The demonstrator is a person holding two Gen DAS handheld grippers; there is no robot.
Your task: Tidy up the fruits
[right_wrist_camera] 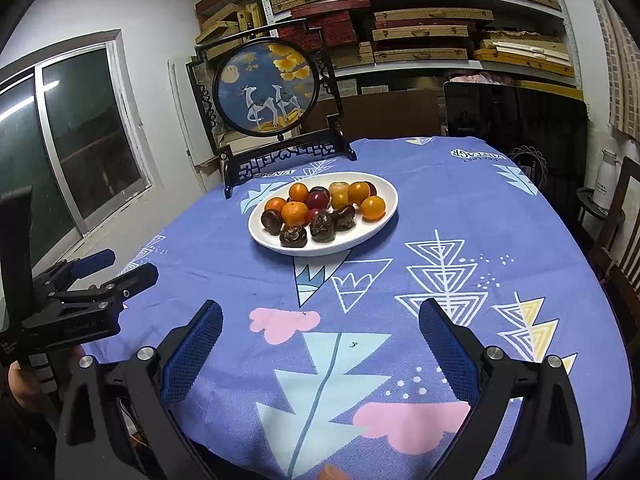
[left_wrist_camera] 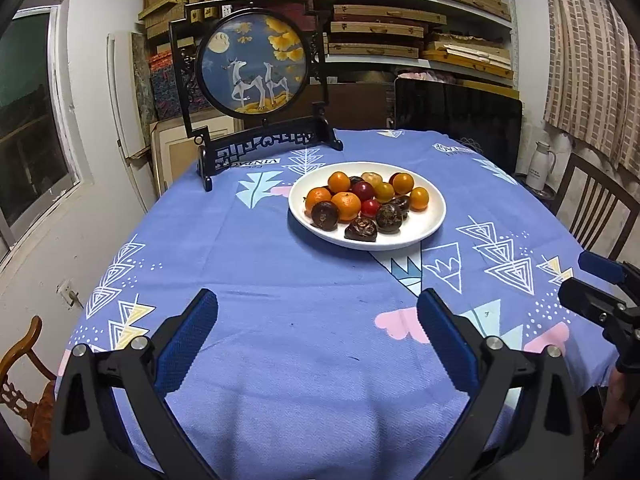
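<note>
Fruit fills a white plate (left_wrist_camera: 416, 232) toward the far middle of the table, on a blue patterned cloth (left_wrist_camera: 280, 280): we count several oranges (left_wrist_camera: 346, 205), dark red plums (left_wrist_camera: 363, 191) and dark brown wrinkled fruits (left_wrist_camera: 325, 216), piled touching one another. Behind the plate on the far left stands a round deer picture in a black frame (left_wrist_camera: 252, 68). We see the left gripper (left_wrist_camera: 318, 314) at the near edge with its blue-padded fingers spread wide and nothing between them. The right gripper (right_wrist_camera: 320, 314) hangs likewise, jaws apart and empty, well short of the plate. Shelves of flat boxes (right_wrist_camera: 420, 32) line the far wall, and a window (right_wrist_camera: 60, 140) sits on the left
</note>
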